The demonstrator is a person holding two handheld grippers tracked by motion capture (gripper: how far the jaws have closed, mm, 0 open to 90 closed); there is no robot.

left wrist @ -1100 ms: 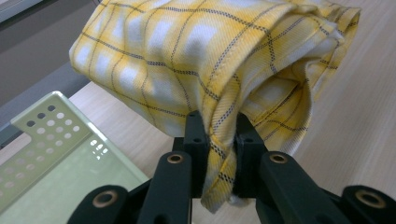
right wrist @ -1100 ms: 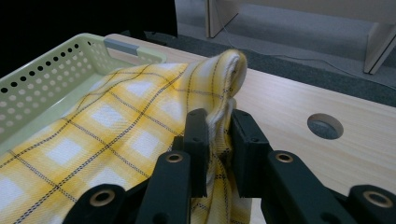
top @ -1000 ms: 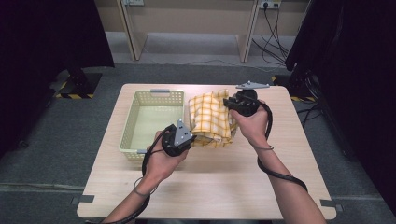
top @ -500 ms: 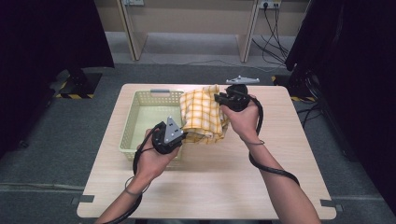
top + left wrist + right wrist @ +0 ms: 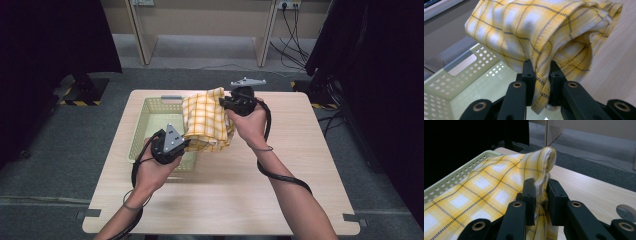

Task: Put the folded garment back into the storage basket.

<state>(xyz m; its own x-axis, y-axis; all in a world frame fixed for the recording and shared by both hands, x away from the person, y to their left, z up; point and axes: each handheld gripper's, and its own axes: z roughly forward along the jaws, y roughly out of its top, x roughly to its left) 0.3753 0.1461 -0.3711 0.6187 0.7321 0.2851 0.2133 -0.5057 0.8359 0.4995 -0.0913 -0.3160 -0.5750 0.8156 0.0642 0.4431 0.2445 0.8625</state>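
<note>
Cloth (image 5: 207, 122), yellow-checked and folded, hangs pinched at opposite edges by the left hand-held gripper (image 5: 185, 144) and right hand-held gripper (image 5: 224, 102). It has shifted leftward off the tabletop (image 5: 300, 170), now half over the green basket (image 5: 150, 125), nearly ready to lower in.

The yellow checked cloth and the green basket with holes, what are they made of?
The cloth looks like woven fabric, probably cotton: matte, with a fine twill weave, soft folds and a stitched hem. The basket looks like moulded plastic: pale green, smooth, slightly glossy, with neat rows of round holes in stiff walls. Both are guesses from looks.
</note>
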